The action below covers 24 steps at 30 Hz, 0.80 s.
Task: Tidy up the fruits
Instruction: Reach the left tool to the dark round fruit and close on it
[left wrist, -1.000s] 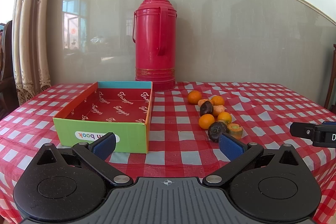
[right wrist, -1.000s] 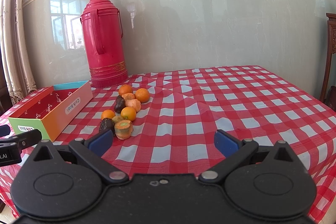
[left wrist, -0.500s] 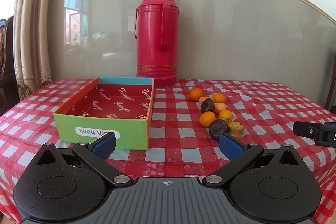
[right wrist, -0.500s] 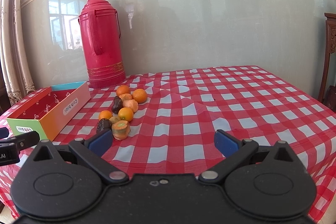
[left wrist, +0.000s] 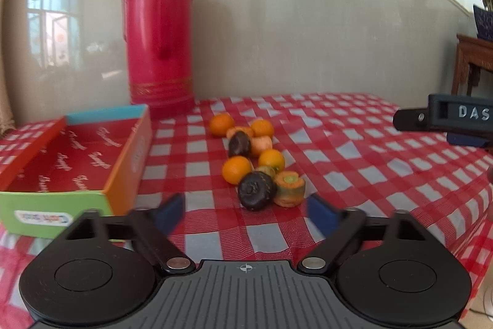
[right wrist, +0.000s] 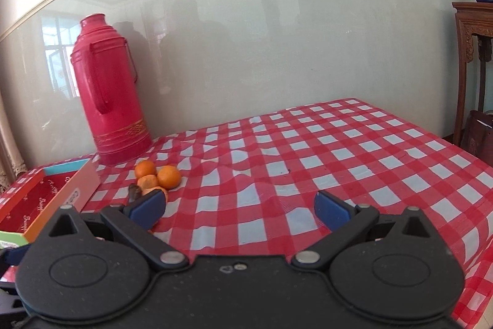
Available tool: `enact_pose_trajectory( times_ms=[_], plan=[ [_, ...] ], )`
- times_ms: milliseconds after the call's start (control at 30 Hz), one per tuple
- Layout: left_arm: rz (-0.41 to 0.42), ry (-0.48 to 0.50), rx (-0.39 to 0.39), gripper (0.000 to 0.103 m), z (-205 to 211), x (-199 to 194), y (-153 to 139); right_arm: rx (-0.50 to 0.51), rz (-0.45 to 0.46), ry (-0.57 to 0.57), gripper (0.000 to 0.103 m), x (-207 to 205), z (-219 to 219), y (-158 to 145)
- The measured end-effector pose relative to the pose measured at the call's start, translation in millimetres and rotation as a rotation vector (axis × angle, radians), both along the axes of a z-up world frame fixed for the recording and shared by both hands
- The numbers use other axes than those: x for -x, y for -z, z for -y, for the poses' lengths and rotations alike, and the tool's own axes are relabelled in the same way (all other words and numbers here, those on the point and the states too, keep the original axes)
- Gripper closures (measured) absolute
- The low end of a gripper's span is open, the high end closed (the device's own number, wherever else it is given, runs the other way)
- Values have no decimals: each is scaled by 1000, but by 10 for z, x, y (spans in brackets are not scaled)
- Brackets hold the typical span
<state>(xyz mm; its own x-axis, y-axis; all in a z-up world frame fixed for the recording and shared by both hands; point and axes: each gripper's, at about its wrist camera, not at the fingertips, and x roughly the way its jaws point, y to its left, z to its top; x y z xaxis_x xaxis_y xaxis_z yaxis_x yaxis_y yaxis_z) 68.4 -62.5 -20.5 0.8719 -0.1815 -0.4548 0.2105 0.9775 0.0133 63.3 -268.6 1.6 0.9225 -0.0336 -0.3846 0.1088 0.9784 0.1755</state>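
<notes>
A cluster of fruits lies on the red checked tablecloth (left wrist: 354,144): small oranges (left wrist: 236,169), two dark brown fruits (left wrist: 256,191) and a cut orange-green piece (left wrist: 289,188). My left gripper (left wrist: 246,210) hovers just short of the nearest dark fruit, its jaws closing with nothing between them. An open cardboard box (left wrist: 74,153) with a red lining stands to the left of the fruits. In the right wrist view my right gripper (right wrist: 240,210) is open and empty, with the oranges (right wrist: 168,177) to the left of its left finger, which hides the nearer fruits.
A tall red thermos (left wrist: 158,36) stands at the back against the wall panel. The right gripper's finger (left wrist: 443,116) shows at the right edge of the left wrist view. A wooden stand (right wrist: 471,67) is beyond the table's right end.
The left gripper has moved right and closer to the fruits, and its jaws have narrowed. The right gripper has swung right and forward, so the fruits now sit behind its left finger.
</notes>
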Motion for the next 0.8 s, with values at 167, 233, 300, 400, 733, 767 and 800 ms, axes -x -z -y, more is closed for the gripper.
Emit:
enact_pose_trajectory(
  times_ms=[167,233,300,400,733,767,800],
  plan=[
    [-64,-16,6,30,4,-305,139,-12,-36,17,6,-211,71,134],
    [-72,3,17,34,27,-385,169,-17,-61,22,6,-302,74,179],
    [-71,11,11,35,76,-460,188,-25,-76,24,6,-374,73,220],
    [-79,13,43,35,103,-563,221,-37,-94,20,6,-439,76,260],
    [-81,60,17,65,289,-616,243,-28,-80,40,6,-462,115,233],
    [-84,59,27,65,279,-613,241,-28,-81,39,6,-462,113,232],
    [-83,56,37,65,259,-606,230,-26,-82,36,6,-461,109,233]
  ],
)
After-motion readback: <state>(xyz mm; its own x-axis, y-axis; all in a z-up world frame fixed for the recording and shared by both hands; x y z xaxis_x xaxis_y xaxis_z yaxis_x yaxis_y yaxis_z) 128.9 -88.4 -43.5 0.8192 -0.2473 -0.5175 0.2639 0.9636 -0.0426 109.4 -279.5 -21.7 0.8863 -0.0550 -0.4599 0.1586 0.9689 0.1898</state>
